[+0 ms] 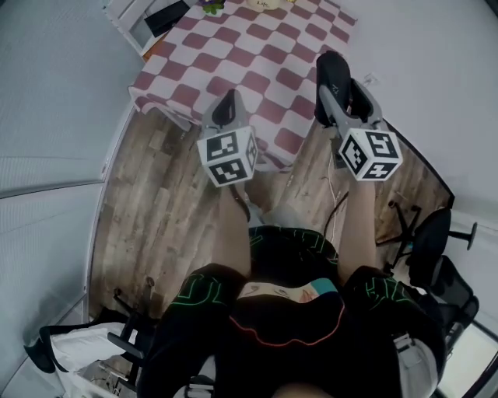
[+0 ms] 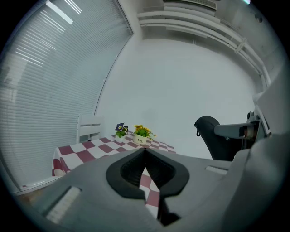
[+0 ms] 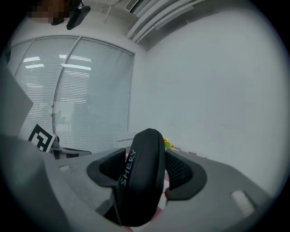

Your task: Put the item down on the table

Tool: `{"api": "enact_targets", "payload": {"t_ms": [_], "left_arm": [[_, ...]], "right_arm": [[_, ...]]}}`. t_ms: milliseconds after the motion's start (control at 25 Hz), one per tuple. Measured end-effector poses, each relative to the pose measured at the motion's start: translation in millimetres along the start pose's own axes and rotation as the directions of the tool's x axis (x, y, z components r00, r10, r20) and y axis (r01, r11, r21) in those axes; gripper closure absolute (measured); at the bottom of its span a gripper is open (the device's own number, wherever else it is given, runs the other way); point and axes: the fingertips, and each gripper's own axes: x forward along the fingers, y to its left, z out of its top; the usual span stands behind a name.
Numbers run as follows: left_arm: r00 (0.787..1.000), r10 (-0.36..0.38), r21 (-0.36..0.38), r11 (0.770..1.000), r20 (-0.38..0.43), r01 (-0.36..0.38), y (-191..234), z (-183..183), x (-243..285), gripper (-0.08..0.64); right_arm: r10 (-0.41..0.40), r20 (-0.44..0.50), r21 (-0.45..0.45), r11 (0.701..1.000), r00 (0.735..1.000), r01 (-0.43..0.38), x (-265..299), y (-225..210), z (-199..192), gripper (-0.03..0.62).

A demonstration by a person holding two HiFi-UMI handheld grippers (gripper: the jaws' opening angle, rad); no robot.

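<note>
My right gripper (image 1: 336,87) is shut on a black oval case (image 1: 333,74), held in the air just short of the table's near edge. In the right gripper view the case (image 3: 140,181) stands upright between the two pads, with white lettering on its side, and hides most of the table. Before me stands the table (image 1: 257,54), under a red-and-white checked cloth. At the near edge of the table my left gripper (image 1: 228,102) is shut with nothing in it; its tips meet in the left gripper view (image 2: 145,150), where the case (image 2: 213,136) shows at the right.
Two small flower pots (image 2: 141,133) stand at the table's far end. A white chair (image 1: 136,19) is at the table's far left. A black office chair (image 1: 436,249) stands at my right, and a bag (image 1: 78,350) lies at my lower left. The floor is wood planks.
</note>
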Motion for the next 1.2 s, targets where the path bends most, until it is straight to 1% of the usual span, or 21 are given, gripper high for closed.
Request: {"api": "enact_targets", "payload": {"t_ms": [120, 200, 360, 480, 600, 760, 840, 1040, 1200], "left_arm": [[1.000, -0.021, -0.010, 1.000, -0.003, 0.021, -6, -1, 14, 0.552], [1.000, -0.015, -0.018, 1.000, -0.003, 0.015, -3, 1, 20, 0.552], [1.000, -0.002, -0.028, 1.000, 0.007, 0.002, 0, 10, 32, 0.552], [1.000, 0.007, -0.020, 1.000, 0.010, -0.007, -3, 12, 40, 0.552], [0.999, 0.038, -0.004, 0.999, 0.008, -0.038, 2, 13, 48, 0.552], [0.994, 0.106, -0.003, 0.994, 0.010, -0.106, 14, 21, 60, 0.552], [0.992, 0.124, 0.011, 0.992, 0.007, -0.124, 11, 24, 69, 0.552], [0.992, 0.121, 0.083, 0.989, -0.021, -0.119, -12, 26, 95, 0.552], [0.984, 0.174, 0.110, 0.979, -0.020, -0.171, -12, 31, 107, 0.552]], "right_arm": [[-0.026, -0.010, -0.007, 1.000, 1.000, 0.026, 2, -12, 0, 0.311], [-0.027, -0.015, -0.015, 1.000, 1.000, 0.026, 5, -14, 2, 0.311], [-0.013, -0.013, -0.022, 1.000, 1.000, 0.012, 16, -16, 9, 0.311], [0.017, -0.004, -0.020, 1.000, 1.000, -0.017, 29, -17, 12, 0.311], [0.048, 0.003, -0.006, 0.999, 0.999, -0.048, 45, -21, 10, 0.311], [0.094, 0.006, 0.009, 0.996, 0.996, -0.094, 67, -32, 11, 0.311], [0.113, 0.007, 0.026, 0.993, 0.994, -0.114, 79, -42, 11, 0.311], [0.141, 0.002, 0.074, 0.987, 0.990, -0.141, 106, -75, 4, 0.311], [0.173, 0.011, 0.107, 0.979, 0.985, -0.173, 124, -94, -3, 0.311]]}}
